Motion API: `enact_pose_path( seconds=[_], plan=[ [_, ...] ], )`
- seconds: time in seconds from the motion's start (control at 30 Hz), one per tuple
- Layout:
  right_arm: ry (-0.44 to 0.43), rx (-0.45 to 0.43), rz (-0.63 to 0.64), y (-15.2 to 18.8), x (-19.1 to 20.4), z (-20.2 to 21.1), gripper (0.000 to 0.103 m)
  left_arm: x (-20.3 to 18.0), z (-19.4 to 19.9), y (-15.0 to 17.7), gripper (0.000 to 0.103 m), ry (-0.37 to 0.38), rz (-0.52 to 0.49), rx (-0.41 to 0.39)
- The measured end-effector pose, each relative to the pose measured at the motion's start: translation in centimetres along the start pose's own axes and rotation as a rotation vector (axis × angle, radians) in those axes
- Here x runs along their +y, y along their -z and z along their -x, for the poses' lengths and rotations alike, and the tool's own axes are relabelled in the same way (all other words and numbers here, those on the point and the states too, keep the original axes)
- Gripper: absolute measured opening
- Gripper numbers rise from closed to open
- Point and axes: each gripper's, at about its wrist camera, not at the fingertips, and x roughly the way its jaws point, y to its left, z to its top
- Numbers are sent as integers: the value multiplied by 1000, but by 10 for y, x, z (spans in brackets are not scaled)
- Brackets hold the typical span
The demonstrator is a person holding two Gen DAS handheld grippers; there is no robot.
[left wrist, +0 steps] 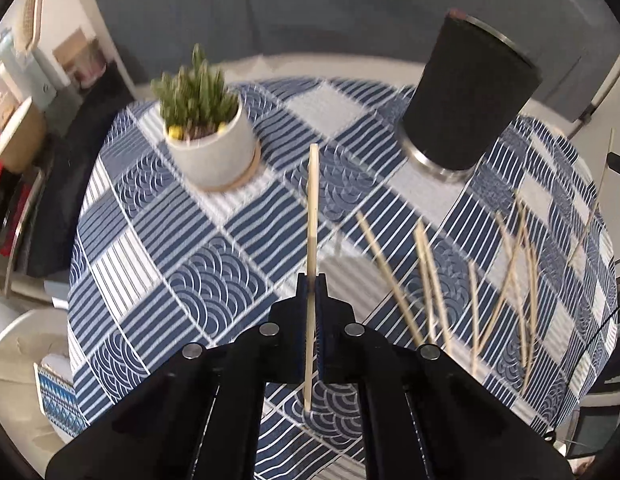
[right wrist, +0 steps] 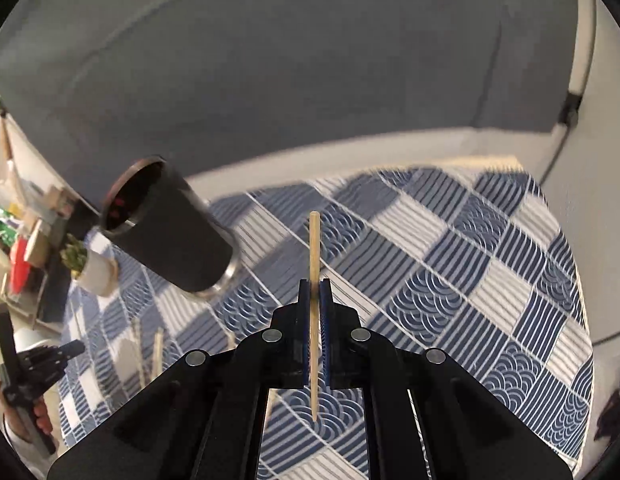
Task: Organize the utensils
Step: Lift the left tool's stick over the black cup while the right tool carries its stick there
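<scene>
L gripper (left wrist: 311, 280) clamped on skewer (left wrist: 312, 216), R gripper (right wrist: 314, 285) clamped on stick (right wrist: 314, 248)

Worktop (left wrist: 182, 280) under a blue-and-white patterned cloth, carrying a potted plant (left wrist: 208, 136) far left, a black cylindrical holder (left wrist: 465, 96) far right, and loose wooden skewers (left wrist: 505, 276) scattered near right.

We see a round table (left wrist: 122, 216) draped in a blue-and-white patchwork cloth of stripes and wave motifs. Behind it runs a dark grey sofa back (right wrist: 310, 72) above a pale seat edge. At the left, cluttered shelves (left wrist: 34, 68) hold boxes and bottles; warm light brightens the cloth's far side
</scene>
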Motion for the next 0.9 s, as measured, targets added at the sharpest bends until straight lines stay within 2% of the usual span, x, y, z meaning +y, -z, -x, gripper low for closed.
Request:
enact_pose_path(
  seconds=[0.17, 0.4, 0.53, 0.63, 0.9],
  plan=[
    [-45, -83, 51, -18, 28, 28, 5, -13, 23, -22, 2, 29, -26, -65],
    [-104, -171, 111, -41, 62, 57, 5, -33, 46, -48, 1, 16, -75, -138],
    [-140, -170, 117, -43, 71, 60, 5, -32, 37, -52, 1, 28, -68, -109],
    [-135, -168, 133, -42, 76, 59, 5, -28, 21, -50, 7, 37, -58, -70],
    [-184, -149, 130, -35, 76, 55, 5, -16, -42, -27, 9, 24, -48, 80]
  ],
)
